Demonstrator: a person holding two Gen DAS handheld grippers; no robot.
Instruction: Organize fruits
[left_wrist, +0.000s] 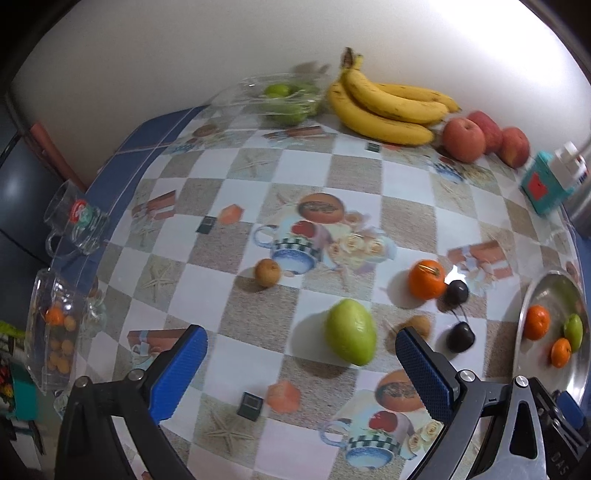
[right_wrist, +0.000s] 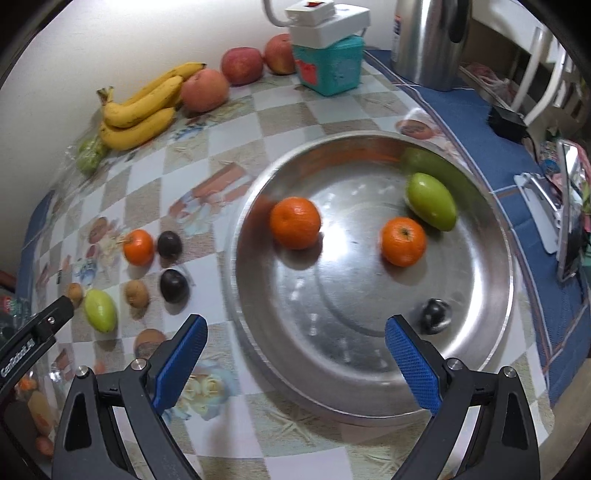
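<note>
The left tool is wide open with nothing in it. The green fruit lies on the surface just ahead, between the fingers, long way tilted up-left. The right tool is open too, over the metal bowl.

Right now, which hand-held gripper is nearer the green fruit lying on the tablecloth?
Left. The left hand-held gripper is open right in front of the green fruit; the right hand-held gripper hangs open over the steel plate, off to one side.

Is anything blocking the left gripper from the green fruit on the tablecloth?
Nothing visible does. The left gripper is open, with the green fruit just ahead between its fingers and only bare tablecloth before it. A small brown fruit lies beside it to the right, apart.
</note>
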